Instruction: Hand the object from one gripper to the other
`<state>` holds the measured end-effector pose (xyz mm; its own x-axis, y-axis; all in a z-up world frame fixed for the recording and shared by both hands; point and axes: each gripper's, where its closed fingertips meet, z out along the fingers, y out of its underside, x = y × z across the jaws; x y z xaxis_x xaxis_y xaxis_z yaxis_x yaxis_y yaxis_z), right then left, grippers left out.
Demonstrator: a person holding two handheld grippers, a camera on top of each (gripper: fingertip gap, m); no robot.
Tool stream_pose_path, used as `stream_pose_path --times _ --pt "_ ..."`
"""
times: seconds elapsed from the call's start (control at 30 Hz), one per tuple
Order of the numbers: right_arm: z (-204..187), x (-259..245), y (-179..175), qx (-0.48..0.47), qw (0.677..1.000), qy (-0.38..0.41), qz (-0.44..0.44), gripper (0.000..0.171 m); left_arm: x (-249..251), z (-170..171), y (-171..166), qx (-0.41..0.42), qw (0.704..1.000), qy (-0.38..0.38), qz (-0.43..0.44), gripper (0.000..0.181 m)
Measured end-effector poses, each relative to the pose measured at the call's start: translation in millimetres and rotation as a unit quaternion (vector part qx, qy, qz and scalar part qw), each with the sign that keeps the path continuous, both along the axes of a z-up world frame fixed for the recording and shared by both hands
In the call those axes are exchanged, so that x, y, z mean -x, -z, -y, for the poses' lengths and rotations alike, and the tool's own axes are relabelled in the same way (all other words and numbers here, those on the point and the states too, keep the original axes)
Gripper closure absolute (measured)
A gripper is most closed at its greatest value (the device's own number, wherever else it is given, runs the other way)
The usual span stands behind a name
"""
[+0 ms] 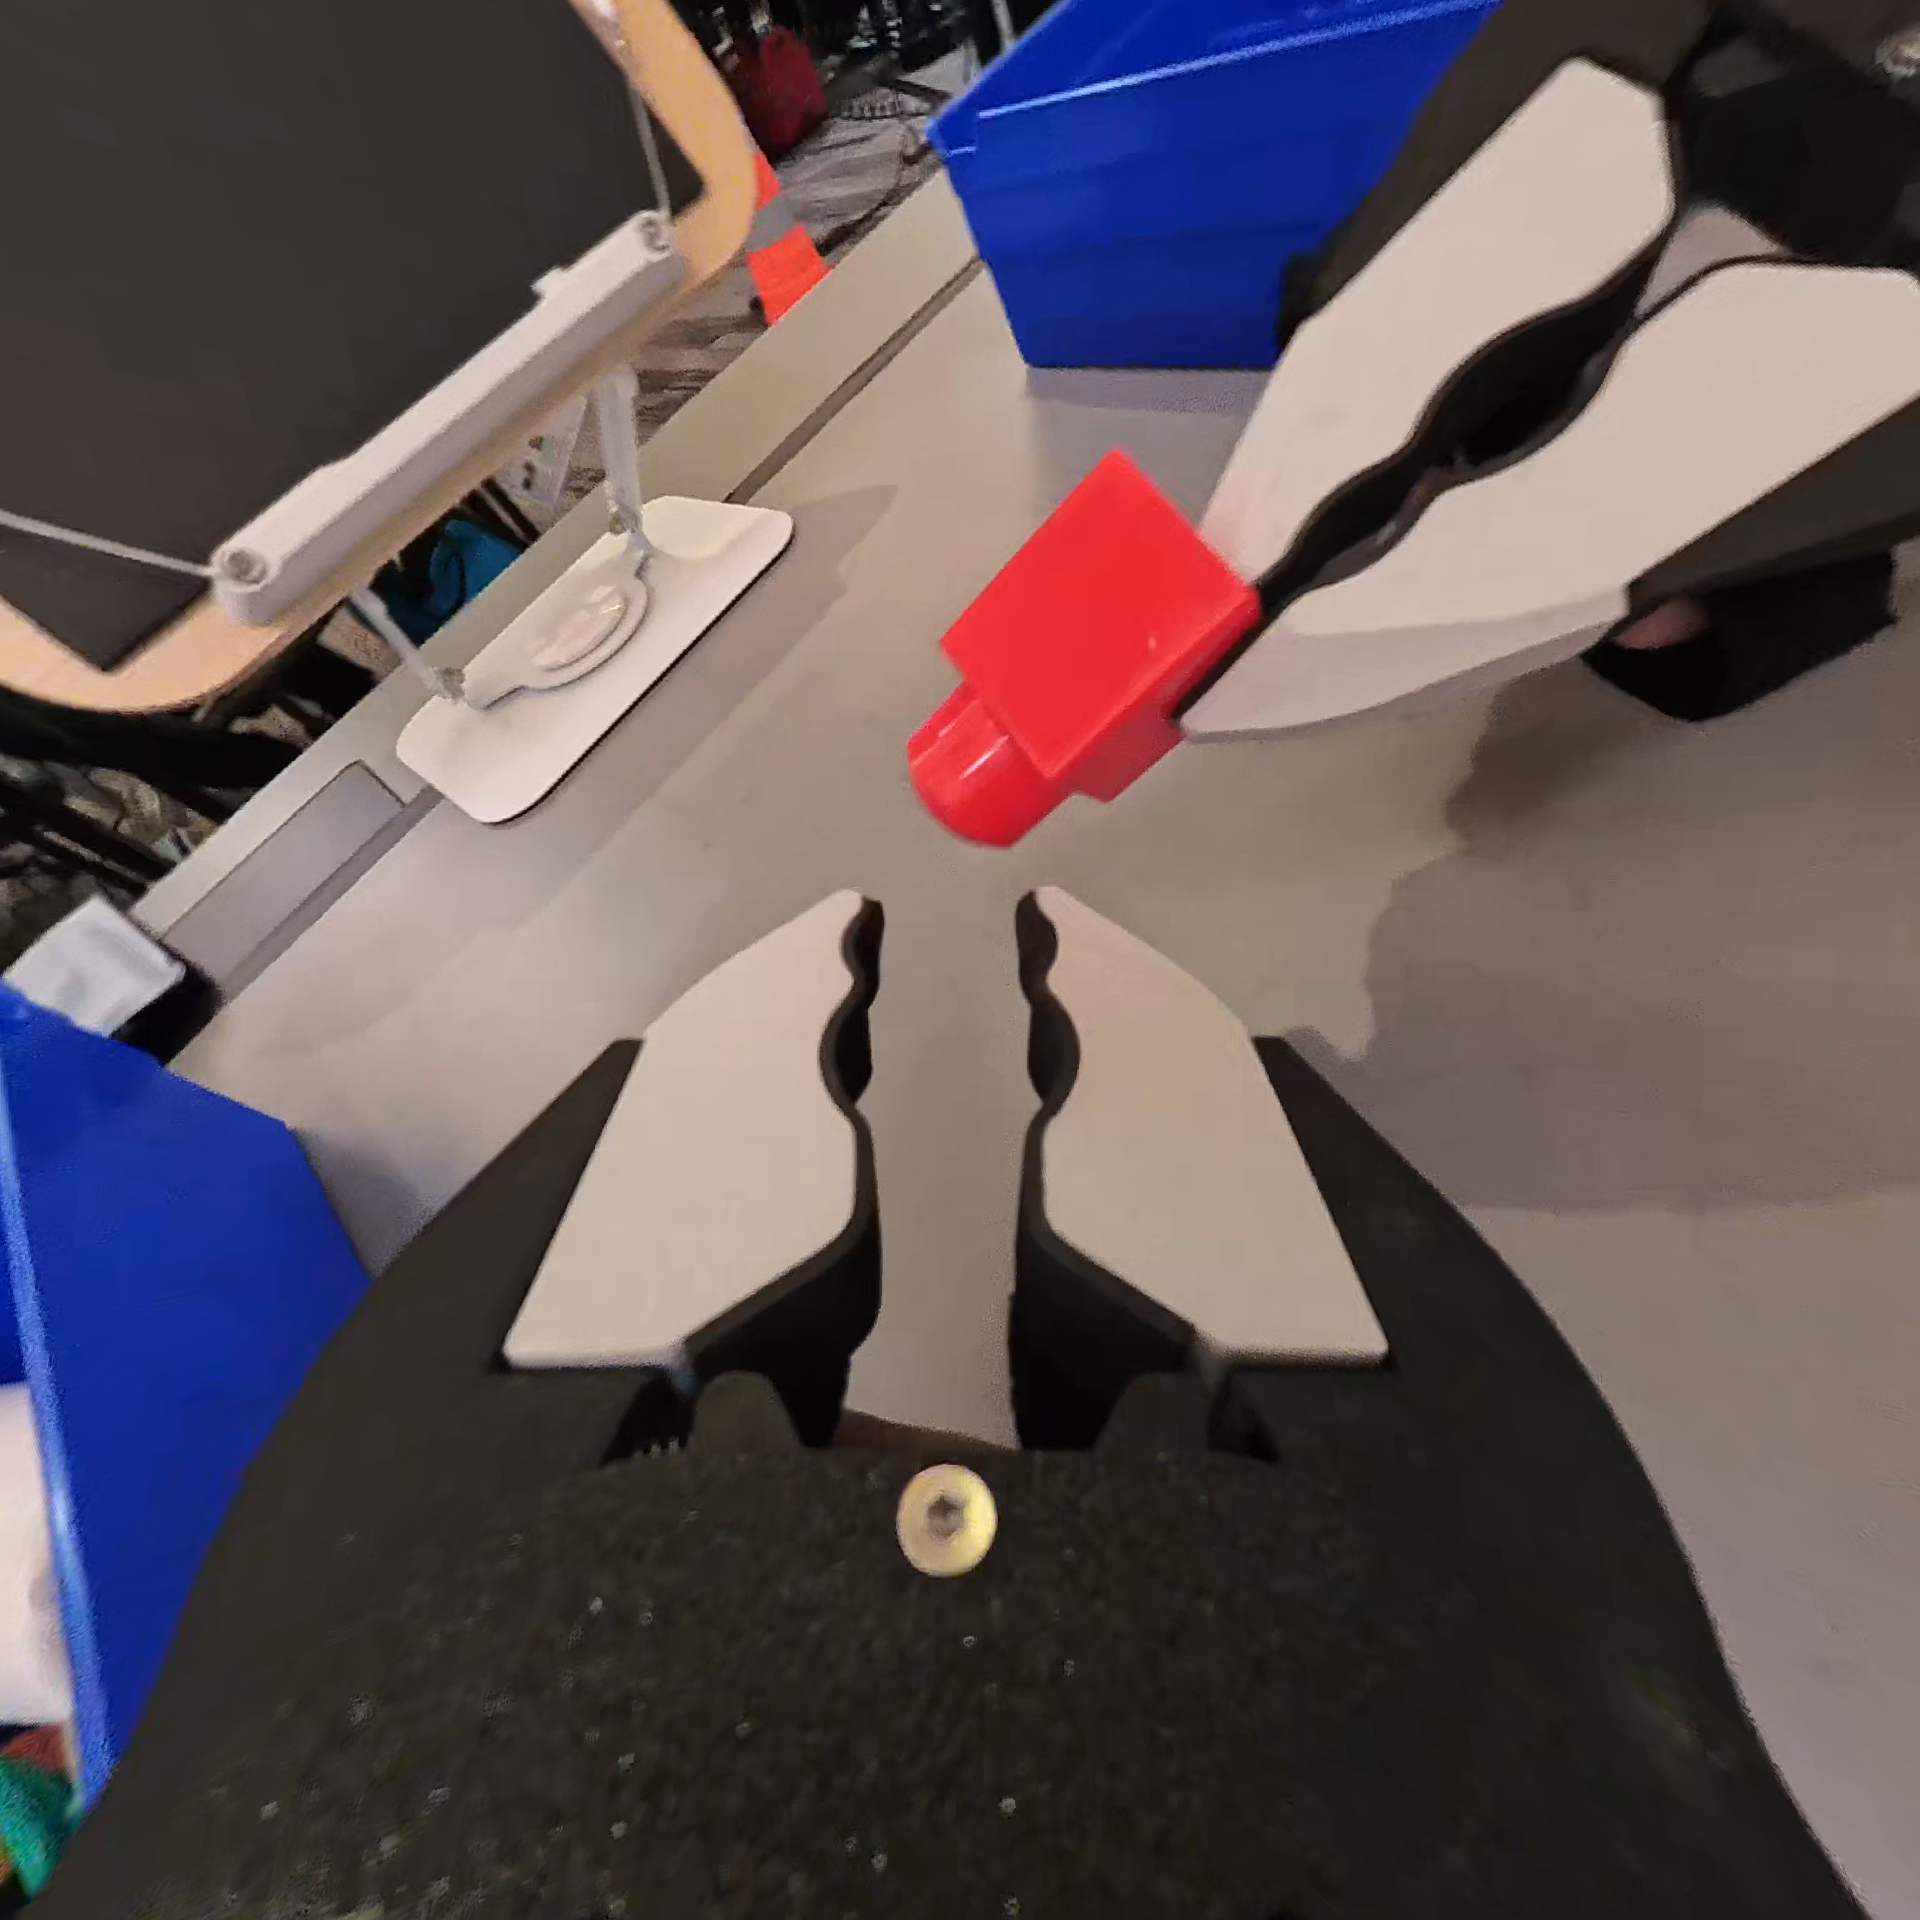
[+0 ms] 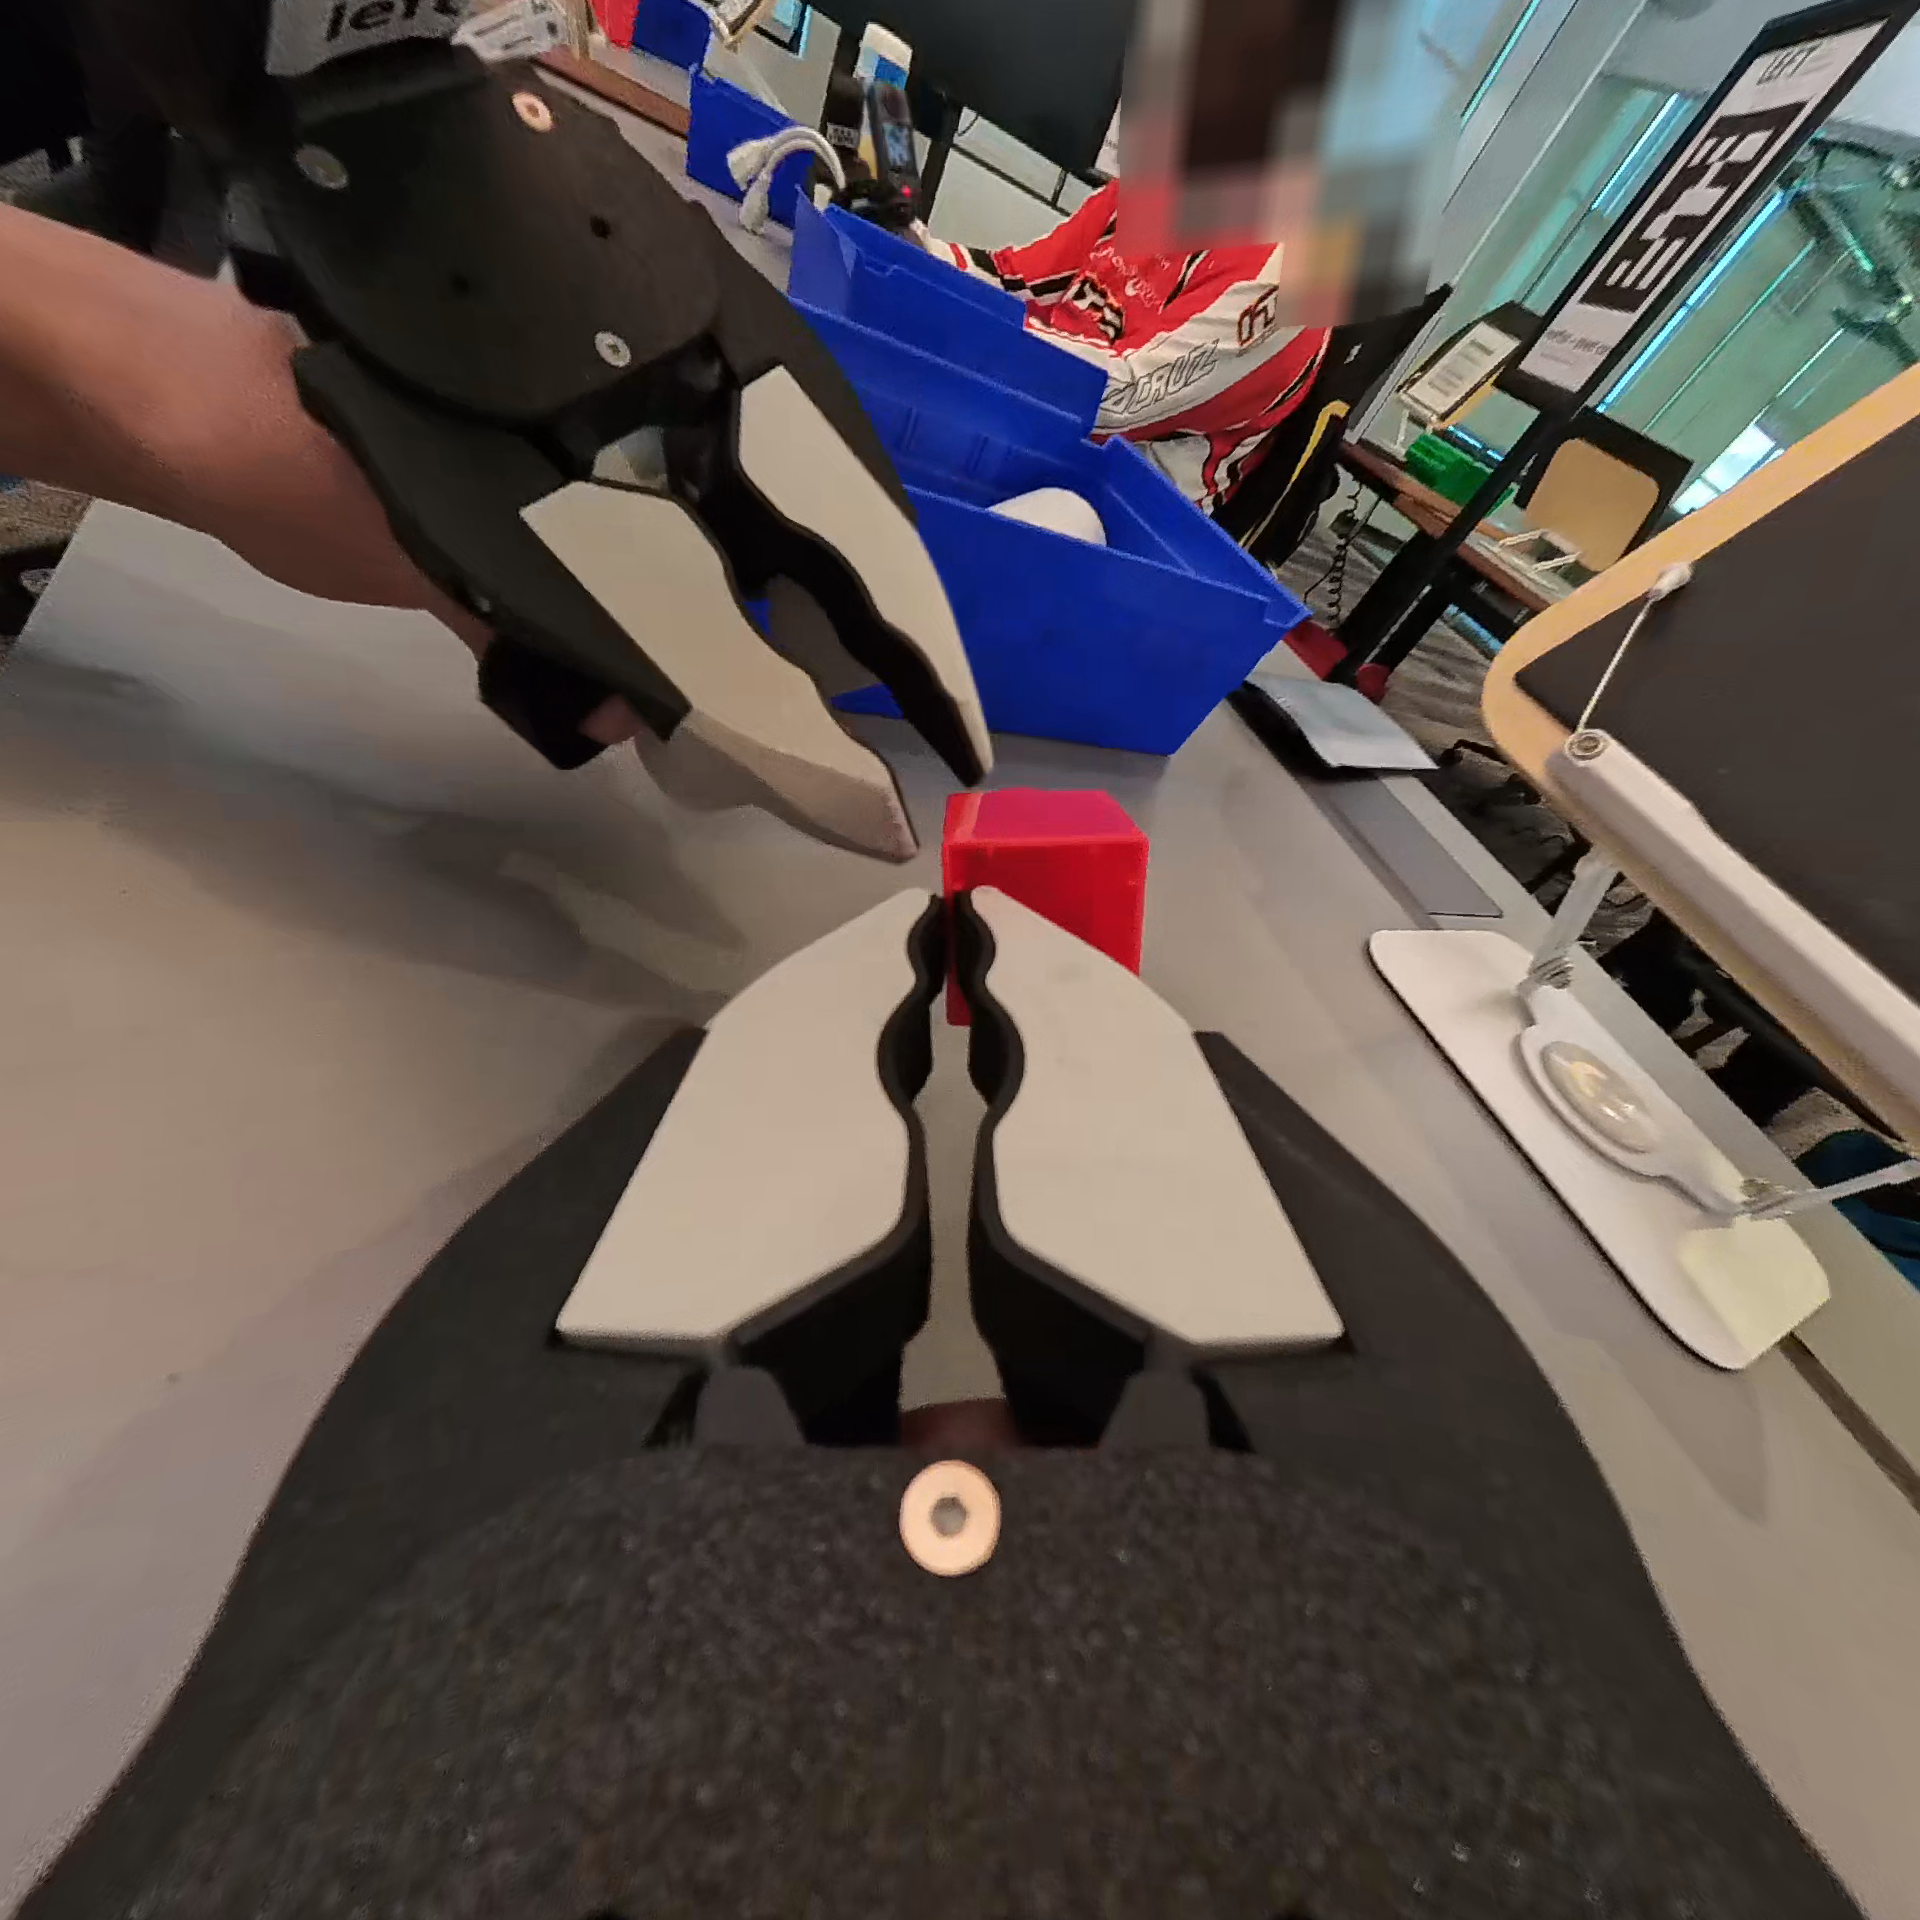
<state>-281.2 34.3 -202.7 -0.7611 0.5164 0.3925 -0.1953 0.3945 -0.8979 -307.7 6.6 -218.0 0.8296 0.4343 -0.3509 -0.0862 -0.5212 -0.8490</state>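
Red block (image 1: 1091, 634), a square body with a rounded stub at one end; held clear of the grey table (image 1: 1039, 395), just right of centre in the left wrist view and dead centre in the right wrist view, where only its square end shows above the fingertips; pinched at one edge by the right gripper (image 2: 951, 920), jaws drawn together on a thin lip of it, so most of the body and the stub stick out free; judged deliberate, leaving the receiver a face to take.

Left gripper (image 1: 948, 914) jaws apart with a plain gap, nothing between them, touching nothing; fingertips just below the stub in its own view, near but not in contact; in the right wrist view it comes in from upper left, tips angled down beside the block's left corner; gap looks roughly matched to the stub, narrower than the square body, though that is a guess.

Handover not yet made; step in hand appears to be the approach; risk judged: the edge pinch is shallow and the block may pivot when nudged.

Blue bin (image 1: 1122, 208) at upper right of the left wrist view, well behind; white stand base (image 1: 582, 665) at centre left.
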Motion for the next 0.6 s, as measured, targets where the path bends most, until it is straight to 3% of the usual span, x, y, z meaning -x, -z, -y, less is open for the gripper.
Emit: stream_pose_path --times 0.2,0.3,0.37,0.43,0.5,0.6 --pt "-10 8 -7 0.036 0.999 0.007 0.020 0.171 1 4 -14 -0.074 0.996 0.013 0.053 0.151" --pt "-5 0 -12 0.161 0.972 -0.064 0.160 0.171 -12 -3 -30 -0.143 0.983 0.063 0.097 0.130" --pt "-1 -7 -22 0.266 0.911 -0.126 0.288 0.171 -23 -6 -46 -0.192 0.971 0.105 0.099 0.121" --pt "0 -14 -36 0.357 0.830 -0.185 0.386 0.171 -36 -8 -53 -0.204 0.962 0.146 0.111 0.112" --pt "3 -22 -44 0.408 0.729 -0.242 0.494 0.171 -40 -9 -57 -0.203 0.963 0.156 0.088 0.109" --pt "8 -28 -46 0.441 0.613 -0.281 0.592 0.171 -42 -11 -49 -0.152 0.975 0.152 0.046 0.115"
